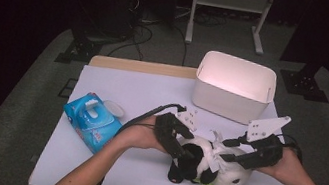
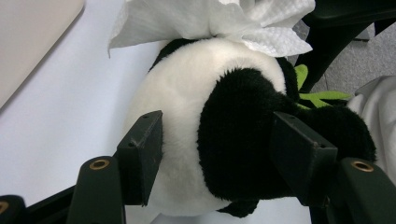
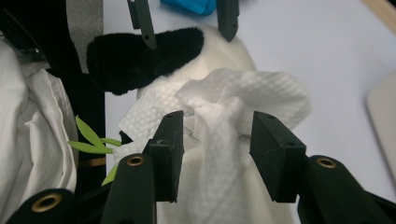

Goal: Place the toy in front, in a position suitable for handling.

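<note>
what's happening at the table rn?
A person works two claws over a plush panda lying at the table's near edge. The left claw straddles its body, pads against the plush. The right claw is open around a white paper tissue lying on the panda. A white bin and a blue wipes pack sit nearby.

a black-and-white plush panda (image 1: 206, 164) lies on its side near the table's front edge, a crumpled white tissue (image 3: 224, 116) on it.

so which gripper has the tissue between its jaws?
The right gripper: the white tissue sits between its jaws on the panda. The left gripper instead straddles the plush panda body.
</note>
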`<state>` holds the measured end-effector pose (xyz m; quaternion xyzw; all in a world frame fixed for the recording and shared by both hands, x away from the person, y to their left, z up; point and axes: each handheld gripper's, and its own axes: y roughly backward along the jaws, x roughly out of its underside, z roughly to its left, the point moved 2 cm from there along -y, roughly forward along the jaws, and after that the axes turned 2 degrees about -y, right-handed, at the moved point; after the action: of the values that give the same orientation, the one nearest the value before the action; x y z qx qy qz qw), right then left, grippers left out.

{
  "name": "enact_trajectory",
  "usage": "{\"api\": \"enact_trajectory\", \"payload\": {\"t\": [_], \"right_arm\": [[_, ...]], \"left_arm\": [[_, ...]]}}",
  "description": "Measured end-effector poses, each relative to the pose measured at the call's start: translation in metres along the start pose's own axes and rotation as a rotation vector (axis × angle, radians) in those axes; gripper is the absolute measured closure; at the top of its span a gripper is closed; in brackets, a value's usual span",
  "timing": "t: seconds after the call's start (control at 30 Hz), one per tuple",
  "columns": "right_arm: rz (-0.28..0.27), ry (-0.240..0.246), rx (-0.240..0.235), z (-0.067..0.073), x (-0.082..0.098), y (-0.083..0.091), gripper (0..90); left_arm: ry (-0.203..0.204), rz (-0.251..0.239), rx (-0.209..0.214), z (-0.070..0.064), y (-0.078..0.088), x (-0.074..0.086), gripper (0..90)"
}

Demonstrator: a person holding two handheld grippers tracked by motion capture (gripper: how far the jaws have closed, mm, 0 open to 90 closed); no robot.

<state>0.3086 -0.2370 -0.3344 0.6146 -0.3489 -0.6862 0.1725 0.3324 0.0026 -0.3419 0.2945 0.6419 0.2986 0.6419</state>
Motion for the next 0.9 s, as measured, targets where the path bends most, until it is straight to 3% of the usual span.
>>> {"api": "enact_trajectory", "payload": {"t": [0.17, 0.33, 0.53, 0.63, 0.83, 0.9], "right_arm": [[-0.015, 0.021, 0.030, 0.001, -0.001, 0.011, 58.2], [0.048, 0.090, 0.046, 0.006, 0.000, -0.004, 75.9], [0.050, 0.083, 0.039, 0.006, -0.004, -0.026, 78.4], [0.049, 0.099, 0.048, 0.007, -0.006, -0.029, 79.4], [0.036, 0.080, 0.060, 0.005, 0.003, -0.007, 81.0], [0.001, 0.032, 0.072, 0.004, 0.018, 0.010, 81.1]], "left_arm": [[0.004, -0.005, 0.001, 0.000, 0.000, 0.000, 35.7], [0.002, -0.005, -0.004, 0.000, -0.001, 0.000, 35.7], [-0.022, 0.017, -0.023, -0.002, -0.004, -0.003, 35.7], [-0.014, 0.016, -0.026, -0.002, -0.003, -0.001, 35.7], [-0.005, 0.000, -0.025, -0.003, -0.003, 0.001, 36.0], [-0.004, -0.005, -0.020, -0.003, -0.003, 0.001, 36.0]]}}
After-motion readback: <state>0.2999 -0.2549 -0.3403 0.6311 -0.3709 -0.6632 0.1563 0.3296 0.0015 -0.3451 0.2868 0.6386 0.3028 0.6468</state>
